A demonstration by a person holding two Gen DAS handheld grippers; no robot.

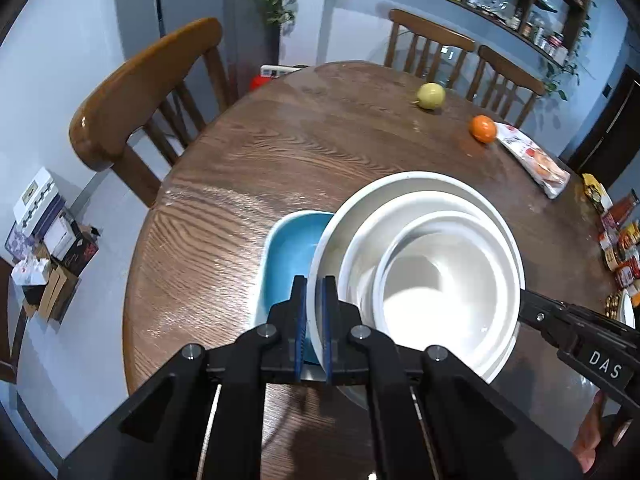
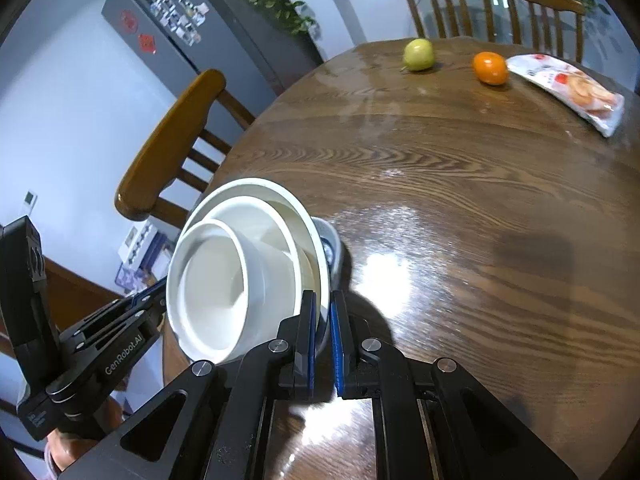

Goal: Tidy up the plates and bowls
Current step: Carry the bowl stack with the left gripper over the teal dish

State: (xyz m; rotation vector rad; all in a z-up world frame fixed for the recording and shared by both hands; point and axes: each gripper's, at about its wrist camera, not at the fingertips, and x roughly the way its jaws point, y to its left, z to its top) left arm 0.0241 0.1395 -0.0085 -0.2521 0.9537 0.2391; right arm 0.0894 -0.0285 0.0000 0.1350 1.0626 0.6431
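A stack of white bowls [image 1: 440,276] nests inside a wide white bowl [image 1: 400,184], held tilted above a blue square dish [image 1: 288,248] on the wooden table [image 1: 280,140]. My left gripper [image 1: 314,284] is shut on the wide bowl's left rim. My right gripper [image 2: 324,300] is shut on the same bowl's opposite rim [image 2: 320,264]; it shows at the right edge of the left wrist view [image 1: 560,320]. The stack [image 2: 224,280] also shows in the right wrist view, with the blue dish's edge [image 2: 334,248] behind it.
A green-yellow fruit [image 1: 431,95], an orange [image 1: 483,129] and a snack packet [image 1: 534,158] lie at the table's far side. Several packets and bottles [image 1: 620,236] crowd the right edge. Wooden chairs [image 1: 148,92] surround the table.
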